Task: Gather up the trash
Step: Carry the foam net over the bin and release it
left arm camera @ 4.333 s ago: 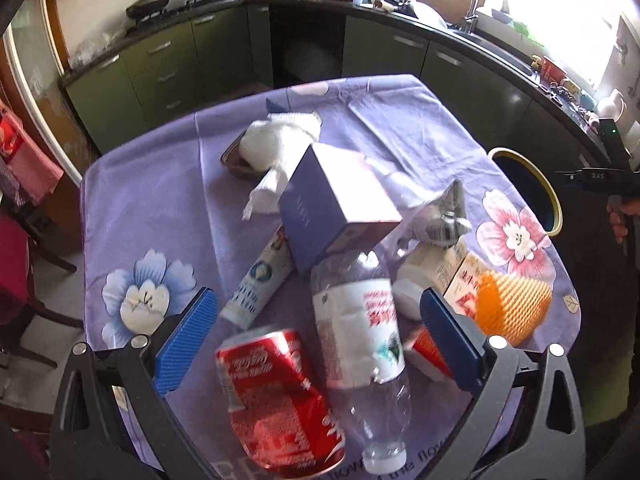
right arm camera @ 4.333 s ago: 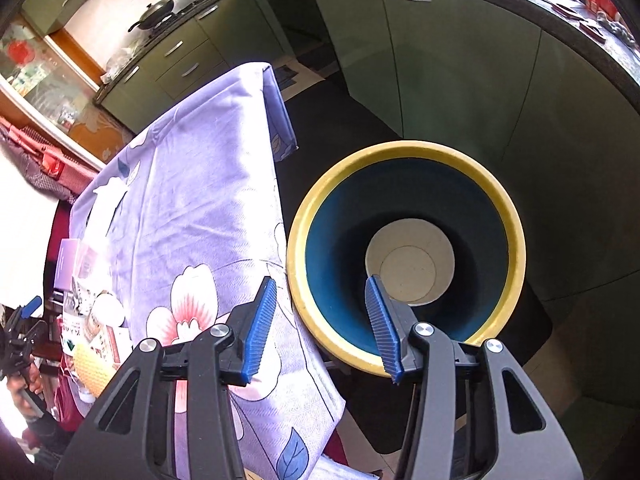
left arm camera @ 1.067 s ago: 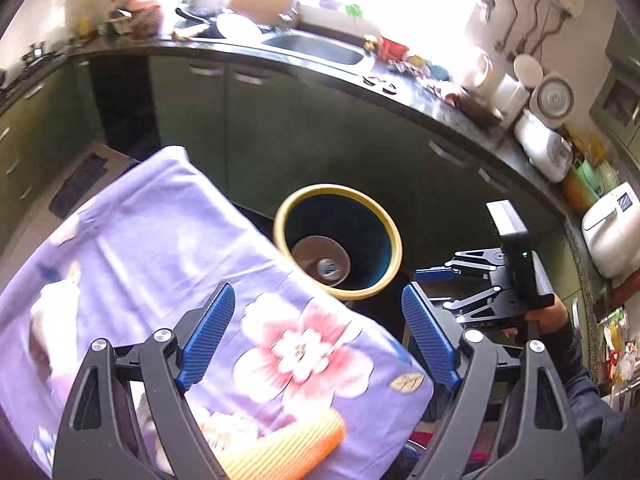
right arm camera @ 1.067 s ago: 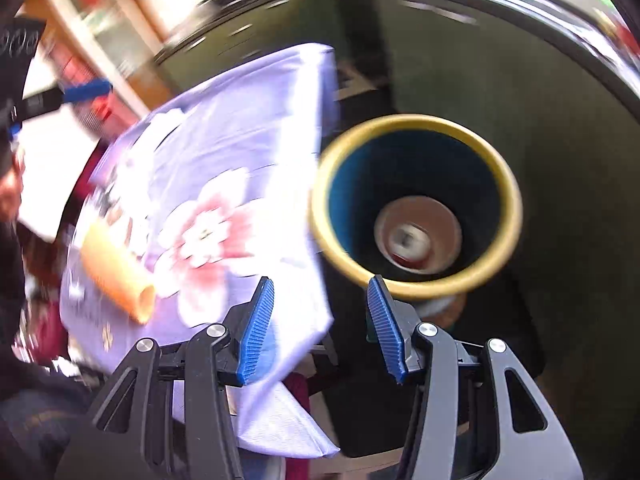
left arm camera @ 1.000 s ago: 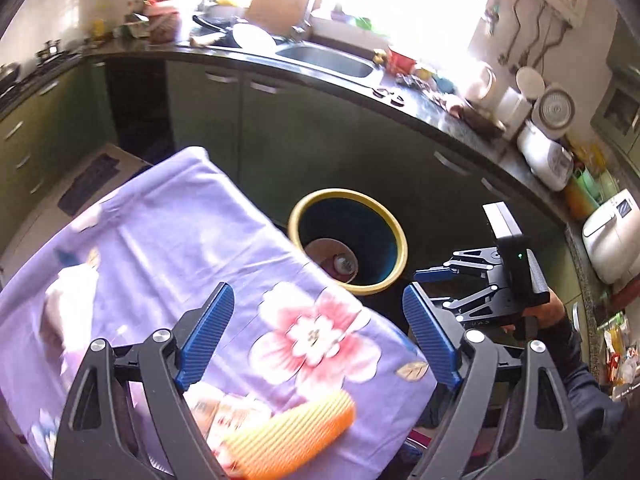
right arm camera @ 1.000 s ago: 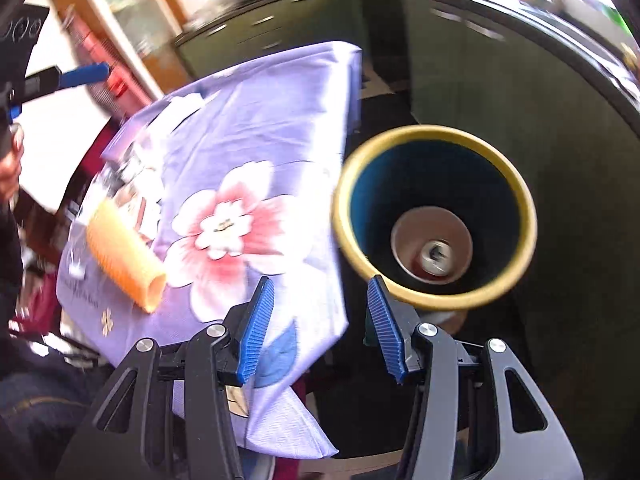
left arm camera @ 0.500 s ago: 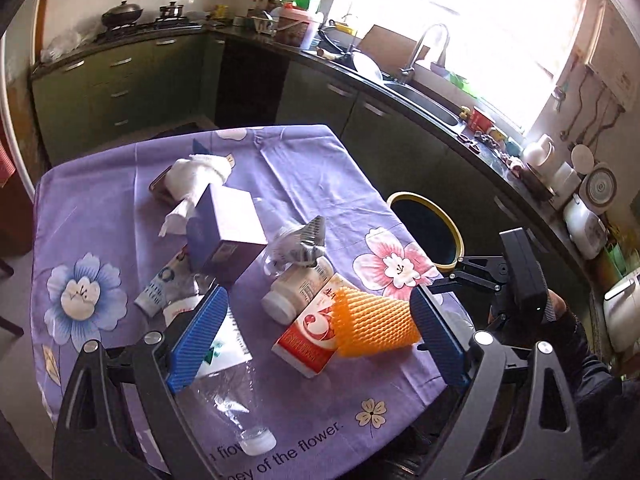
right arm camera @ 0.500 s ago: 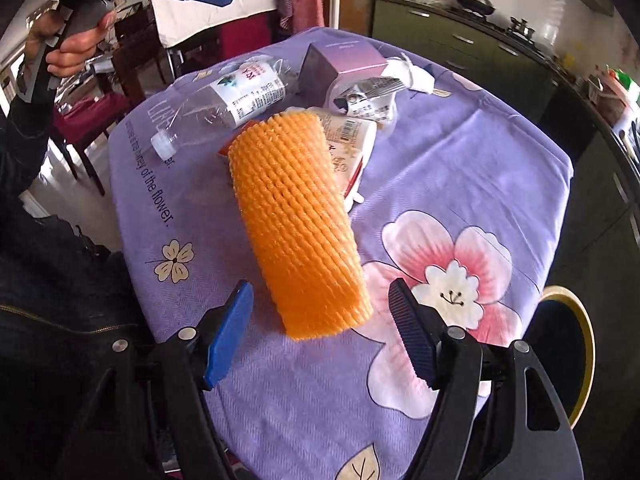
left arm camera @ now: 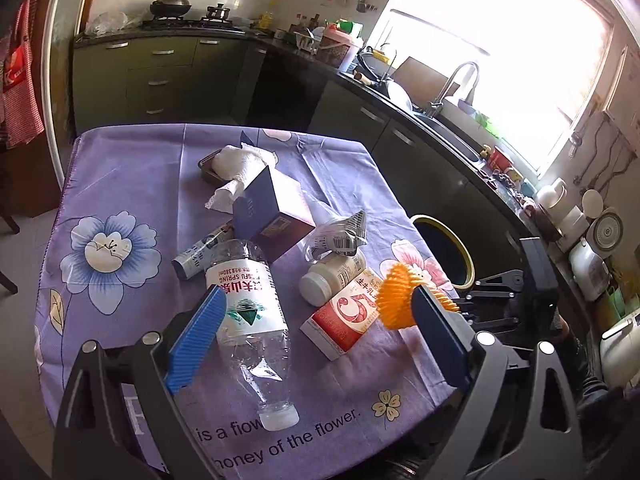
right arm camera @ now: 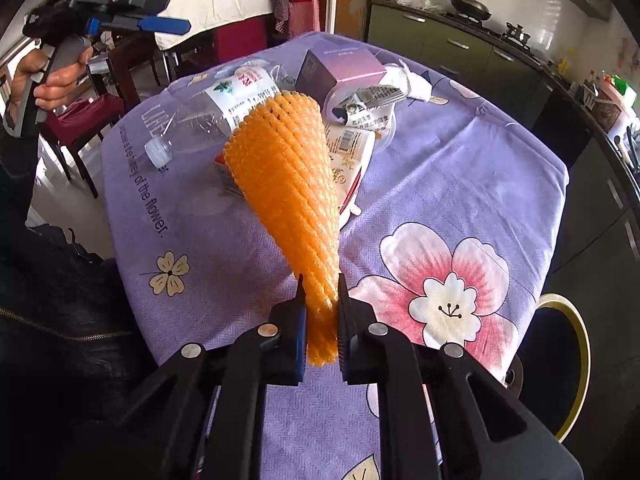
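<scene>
Right wrist view shows the right gripper (right arm camera: 320, 312) closing on the near end of the orange foam net (right arm camera: 288, 184), its jaws squeezing the mesh flat between the pads while the rest of the net fans out and angles up over the table. The left gripper (left arm camera: 316, 332) stands wide with nothing between its jaws, poised above the clear plastic bottle (left arm camera: 250, 312) without touching it. Judging by how things lie, the collecting is far from finished: on the purple flowered tablecloth (left arm camera: 128, 184) remain the bottle, a red and white carton (left arm camera: 344, 316), a white pill bottle (left arm camera: 332, 276), a crumpled silver wrapper (left arm camera: 340, 232), a purple box (left arm camera: 272, 216), a tube (left arm camera: 200, 252) and a wad of white tissue (left arm camera: 240, 164). The yellow-rimmed bin (left arm camera: 448, 248) stands on the floor just beside the table's far edge, and the net has yet to be carried there. Much stays unclear: the bin's inside is dark in the left wrist view and only a slice of its rim shows in the right wrist view, so what it already holds cannot be told. The foam net hides most of the carton in the right wrist view, the box covers part of the tube, and a dark tray under the tissue is barely visible. The left gripper's own blue pad cuts across the net's far edge.
</scene>
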